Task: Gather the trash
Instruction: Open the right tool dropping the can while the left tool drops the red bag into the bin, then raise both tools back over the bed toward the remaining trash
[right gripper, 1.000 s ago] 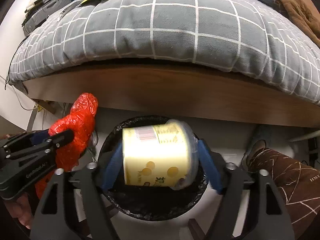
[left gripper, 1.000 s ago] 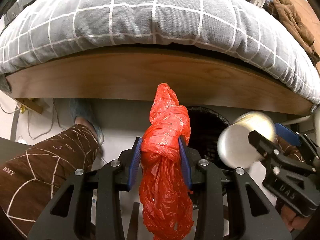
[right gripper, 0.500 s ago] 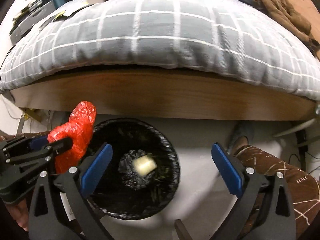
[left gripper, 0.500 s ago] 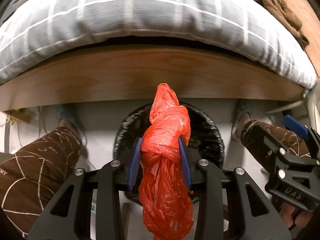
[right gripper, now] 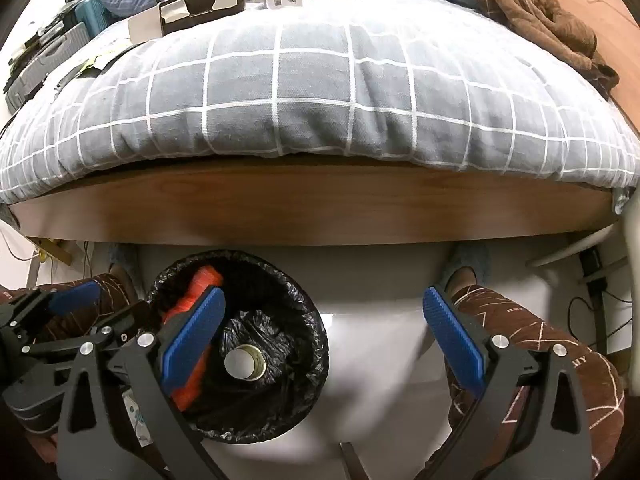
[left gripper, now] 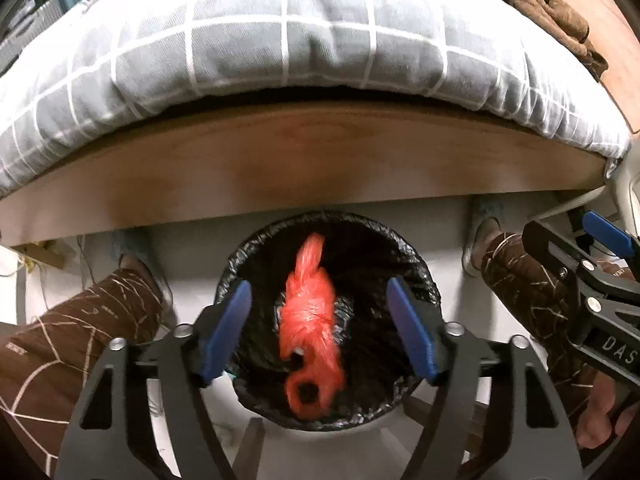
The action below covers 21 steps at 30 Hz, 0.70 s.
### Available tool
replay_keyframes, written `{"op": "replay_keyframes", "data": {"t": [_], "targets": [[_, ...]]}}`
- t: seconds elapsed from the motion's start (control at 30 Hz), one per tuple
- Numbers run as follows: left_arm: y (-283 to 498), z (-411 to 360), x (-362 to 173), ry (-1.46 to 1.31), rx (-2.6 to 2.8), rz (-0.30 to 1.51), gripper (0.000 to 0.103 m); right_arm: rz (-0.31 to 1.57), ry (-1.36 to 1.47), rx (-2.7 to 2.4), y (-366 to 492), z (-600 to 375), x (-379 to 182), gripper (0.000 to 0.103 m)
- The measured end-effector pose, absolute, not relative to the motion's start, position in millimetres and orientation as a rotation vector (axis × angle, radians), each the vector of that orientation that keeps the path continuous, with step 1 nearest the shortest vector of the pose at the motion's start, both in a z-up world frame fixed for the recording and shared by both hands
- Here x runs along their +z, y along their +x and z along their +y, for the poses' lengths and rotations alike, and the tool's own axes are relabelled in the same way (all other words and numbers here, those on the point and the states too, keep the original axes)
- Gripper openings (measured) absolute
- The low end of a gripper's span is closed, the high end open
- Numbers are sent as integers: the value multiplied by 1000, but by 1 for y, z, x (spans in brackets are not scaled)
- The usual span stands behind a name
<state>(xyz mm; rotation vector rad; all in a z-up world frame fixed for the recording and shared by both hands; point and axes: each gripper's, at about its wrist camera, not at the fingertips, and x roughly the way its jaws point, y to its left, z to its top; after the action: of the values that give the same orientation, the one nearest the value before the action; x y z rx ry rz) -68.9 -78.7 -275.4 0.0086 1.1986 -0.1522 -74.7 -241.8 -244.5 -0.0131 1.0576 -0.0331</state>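
Observation:
A round bin with a black liner [left gripper: 424, 276] stands on the pale floor below the bed's edge. My left gripper [left gripper: 318, 285] hangs over it with its jaws opening. The knotted red plastic bag [left gripper: 310, 320] is blurred and free of the blue pads, dropping into the bin. In the right wrist view the red bag [right gripper: 200, 284] shows against the bin's [right gripper: 312, 336] left wall. A cup [right gripper: 245, 362] lies on the bottom. My right gripper [right gripper: 323, 294] stands wide open and empty, to the right of the bin. The left gripper [right gripper: 100, 312] shows at the left edge, and the right gripper [left gripper: 576, 236] at the right edge of the left view.
A wooden bed frame [right gripper: 320, 208] with a grey checked quilt [right gripper: 312, 92] overhangs the floor behind the bin. Boxes [right gripper: 200, 4] and a brown garment [right gripper: 544, 16] lie on the bed. A person's legs in brown patterned trousers [left gripper: 72, 336] flank the bin. Cables [right gripper: 600, 292] run at the right.
The right gripper opened and the yellow cup fell into the bin. The left gripper moved over the bin, then opened, and the red bag left its pads.

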Motion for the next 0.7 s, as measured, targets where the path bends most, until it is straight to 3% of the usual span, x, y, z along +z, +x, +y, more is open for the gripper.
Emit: {"op": "replay_keyframes", "data": {"t": [0.2,0.7], "targets": [[-74,-73,-254,-2,-109,1131,95,1031,-24,-24,-73,-238,-233,95],[-53,-25,-179,-58,-28,999,97,858,-43,11,-52,-228,-165,95]]}}
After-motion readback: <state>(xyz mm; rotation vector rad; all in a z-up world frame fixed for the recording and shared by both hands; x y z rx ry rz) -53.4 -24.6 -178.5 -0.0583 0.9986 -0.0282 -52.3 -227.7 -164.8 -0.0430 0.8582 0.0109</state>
